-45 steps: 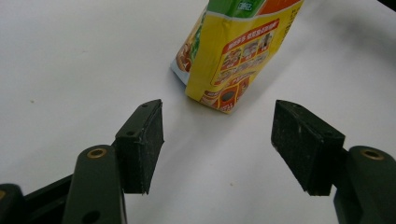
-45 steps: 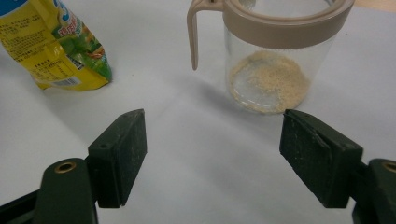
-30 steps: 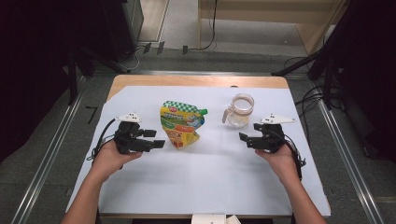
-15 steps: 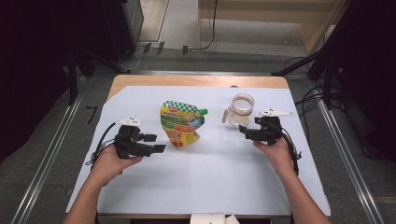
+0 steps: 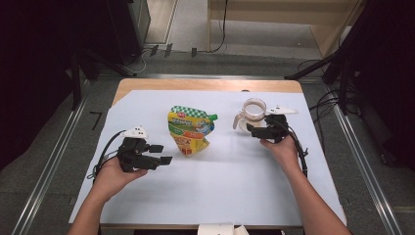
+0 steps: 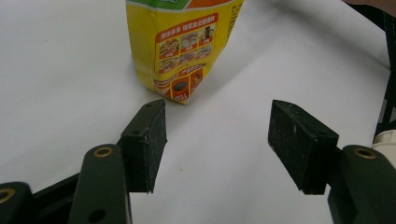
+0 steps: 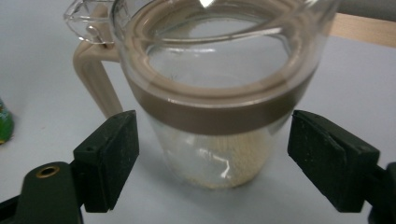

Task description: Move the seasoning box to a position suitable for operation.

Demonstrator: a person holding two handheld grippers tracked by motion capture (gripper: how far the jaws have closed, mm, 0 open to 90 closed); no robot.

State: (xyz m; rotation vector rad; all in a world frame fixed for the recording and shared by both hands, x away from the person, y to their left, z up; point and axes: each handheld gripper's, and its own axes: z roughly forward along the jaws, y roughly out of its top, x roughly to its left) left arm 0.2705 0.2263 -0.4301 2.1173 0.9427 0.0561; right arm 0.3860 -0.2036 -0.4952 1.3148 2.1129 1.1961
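left gripper point(image 5: 156, 154) held low over the white sheet point(image 5: 230, 186), jaws apart, pointing at the yellow pouch point(image 5: 190, 129), just short of it | right gripper point(image 5: 253, 130) at the clear jug point(image 5: 253, 111), jaws have just been opening, spread beside its body | pouch and jug well apart

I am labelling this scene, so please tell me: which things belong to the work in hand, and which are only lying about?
In the work:
- glass jug, standing between the open fingers of the right gripper, which have just been opening
- yellow pouch, ahead of the open left gripper

Lying about:
- white sheet covering the table
- cables on the floor
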